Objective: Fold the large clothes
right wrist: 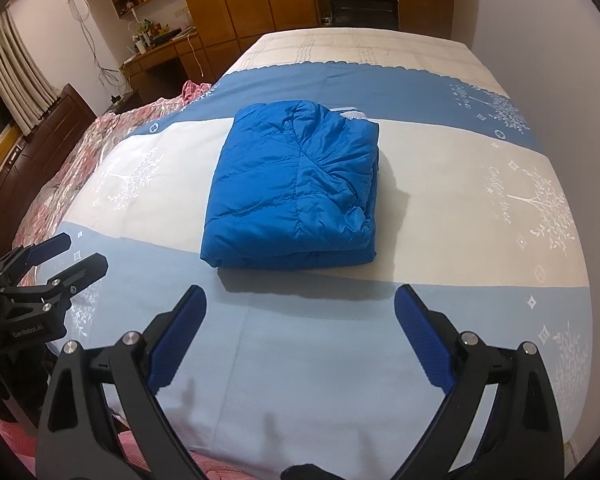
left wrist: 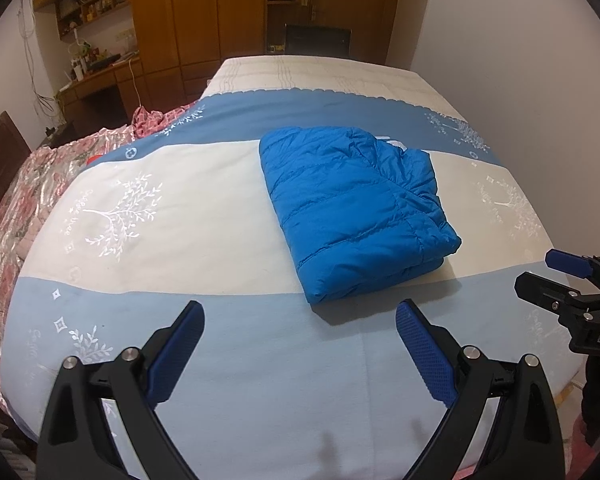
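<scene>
Jacket (left wrist: 352, 212), blue and quilted, is lying folded into a thick, roughly square bundle on the bed cover (left wrist: 188, 216), mostly on its white band with the far edge reaching the dark blue band. Both grippers are hovering above the pale blue band at the near end of the bed, short of the bundle and touching nothing.

The left gripper (left wrist: 300, 312) is pointing forward along the bed with its jaws spread wide and nothing between them; its blue ribbed pads (left wrist: 426, 356) are facing each other across bare cover. The jacket is sitting ahead of it and to the right. The right gripper (right wrist: 300, 296) is likewise standing released, jaws wide, with the bundle almost straight ahead of it. Each gripper is showing at the edge of the other's view: the right one at the right edge of the left view, where its jaws are also parted, and the left one at the left edge of the right view.

White letters on the right gripper's body are reading "DAS" before the frame cuts them off; the left gripper's body is reading "GenRobot.AI". Script beside the white tree prints (right wrist: 540, 204) on the cover is looking like "Coffee tree".

The jacket's stitched panels are running across its top, creases are gathering towards its right side, and a bit of white is peeking out at the far edge. A pink flowered quilt (left wrist: 24, 184) is lying alongside the cover on the left.
</scene>
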Tool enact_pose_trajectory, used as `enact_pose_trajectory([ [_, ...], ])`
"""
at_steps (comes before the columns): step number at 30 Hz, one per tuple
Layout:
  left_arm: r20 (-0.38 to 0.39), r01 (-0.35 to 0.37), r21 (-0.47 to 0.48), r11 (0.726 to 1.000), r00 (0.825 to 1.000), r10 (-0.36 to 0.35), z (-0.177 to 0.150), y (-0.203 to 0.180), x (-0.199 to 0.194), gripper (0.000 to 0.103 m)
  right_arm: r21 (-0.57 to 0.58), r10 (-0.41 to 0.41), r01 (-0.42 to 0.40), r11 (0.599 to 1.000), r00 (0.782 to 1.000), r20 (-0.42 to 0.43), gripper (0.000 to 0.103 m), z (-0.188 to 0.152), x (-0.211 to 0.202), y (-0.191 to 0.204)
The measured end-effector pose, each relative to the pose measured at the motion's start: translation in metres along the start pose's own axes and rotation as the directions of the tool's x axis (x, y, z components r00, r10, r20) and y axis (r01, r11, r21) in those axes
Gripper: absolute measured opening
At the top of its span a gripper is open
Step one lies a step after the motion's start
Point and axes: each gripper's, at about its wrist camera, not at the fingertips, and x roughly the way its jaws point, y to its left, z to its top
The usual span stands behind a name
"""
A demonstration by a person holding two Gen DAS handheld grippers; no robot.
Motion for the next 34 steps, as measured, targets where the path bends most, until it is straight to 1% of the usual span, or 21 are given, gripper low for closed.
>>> enact_pose_trajectory([
  [16, -0.009, 0.014, 0.01, 1.0, 1.0, -0.014, -0.0001, 0.003, 0.003, 0.097, -0.005, 0.0, 0.0, 1.0, 1.0, -0.009, 0.094, 0.0018, 0.0047, -0.0033],
  [34, -0.013, 0.013, 0.02, 1.0, 1.0, -0.013, -0.0001, 0.0011, 0.0024, 0.097, -0.005, 0.001, -0.001, 1.0, 1.0, -0.008, 0.094, 0.0028, 0.0057, -0.0048],
])
